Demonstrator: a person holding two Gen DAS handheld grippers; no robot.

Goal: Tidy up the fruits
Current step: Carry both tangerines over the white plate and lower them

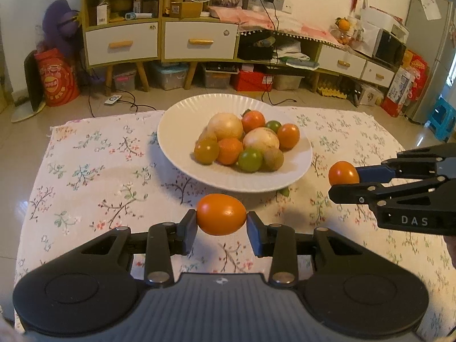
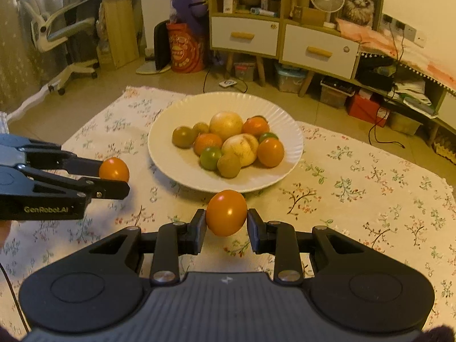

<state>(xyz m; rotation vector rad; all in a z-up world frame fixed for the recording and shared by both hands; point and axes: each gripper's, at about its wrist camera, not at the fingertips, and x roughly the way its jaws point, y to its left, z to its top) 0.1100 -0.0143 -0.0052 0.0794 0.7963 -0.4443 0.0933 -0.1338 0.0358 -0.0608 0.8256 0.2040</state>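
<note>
- Left wrist view: my left gripper (image 1: 221,222) is clamped on an orange tomato (image 1: 221,214), held above the floral cloth (image 1: 94,171) just short of the white plate (image 1: 176,125).
- I see my right gripper (image 2: 226,225) clamped on a second orange tomato (image 2: 226,212), also near the plate's front rim.
- Mixed fruits (image 1: 242,142) sit piled on the plate.

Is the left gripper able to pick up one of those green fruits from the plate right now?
Probably not yet. The left gripper is already shut on an orange fruit, so its fingers are full. The path to the green fruit on the plate looks clear otherwise.
</note>
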